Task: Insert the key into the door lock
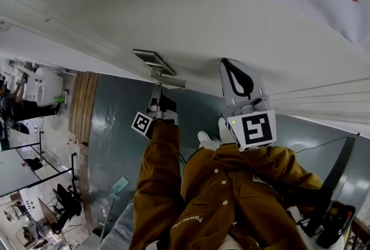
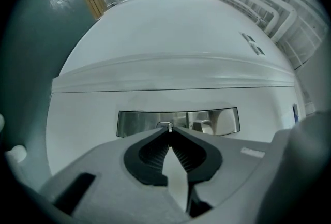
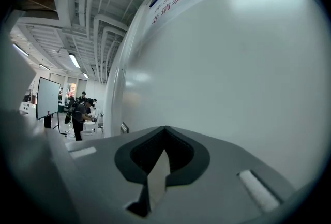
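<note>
we've got the left tool (image 2: 169, 131) pinching the key (image 2: 165, 125) right at the lock plate (image 2: 139, 122); right tool (image 3: 164, 130) closed, empty, near the door (image 3: 232, 62).

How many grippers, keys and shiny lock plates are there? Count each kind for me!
Grippers: 2 (left gripper, right gripper)
Keys: 1 (key, pinched in the left gripper's tips)
Lock plates: 1 (lock plate)
Total: 4

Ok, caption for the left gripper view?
Left tongs shut on the key, its tip at the metal lock plate.
</note>
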A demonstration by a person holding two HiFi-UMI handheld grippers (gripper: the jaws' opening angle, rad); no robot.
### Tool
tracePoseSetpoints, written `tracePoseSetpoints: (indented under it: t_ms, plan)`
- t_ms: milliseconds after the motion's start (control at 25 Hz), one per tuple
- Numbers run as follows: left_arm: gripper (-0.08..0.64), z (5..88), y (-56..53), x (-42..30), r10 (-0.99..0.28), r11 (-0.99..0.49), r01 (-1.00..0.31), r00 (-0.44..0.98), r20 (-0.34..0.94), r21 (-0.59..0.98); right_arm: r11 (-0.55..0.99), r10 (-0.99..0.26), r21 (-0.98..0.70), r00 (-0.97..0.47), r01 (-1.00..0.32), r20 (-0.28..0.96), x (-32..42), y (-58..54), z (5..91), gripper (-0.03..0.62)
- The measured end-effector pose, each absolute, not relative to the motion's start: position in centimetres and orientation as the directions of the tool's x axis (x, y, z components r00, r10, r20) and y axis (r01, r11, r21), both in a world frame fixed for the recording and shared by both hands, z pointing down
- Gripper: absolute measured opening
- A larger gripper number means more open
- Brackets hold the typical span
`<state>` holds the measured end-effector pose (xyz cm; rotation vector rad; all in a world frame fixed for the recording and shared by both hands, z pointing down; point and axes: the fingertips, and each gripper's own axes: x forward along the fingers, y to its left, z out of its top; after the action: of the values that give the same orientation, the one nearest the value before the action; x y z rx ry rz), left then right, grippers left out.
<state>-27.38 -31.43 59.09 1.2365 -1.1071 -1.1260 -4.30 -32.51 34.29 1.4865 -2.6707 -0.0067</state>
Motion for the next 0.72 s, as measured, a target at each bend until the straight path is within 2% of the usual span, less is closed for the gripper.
tracePoseSetpoints:
  t_ms: [720]
  plan:
    - [0.026, 59.4, -35.0, -26.9, -0.984, 0.022, 0.094, 0.176, 0.005, 0.995, 0.541, -0.841, 0.061, -0.537, -0.839, 0.070, -4.3, -32.5, 34.2, 0.006]
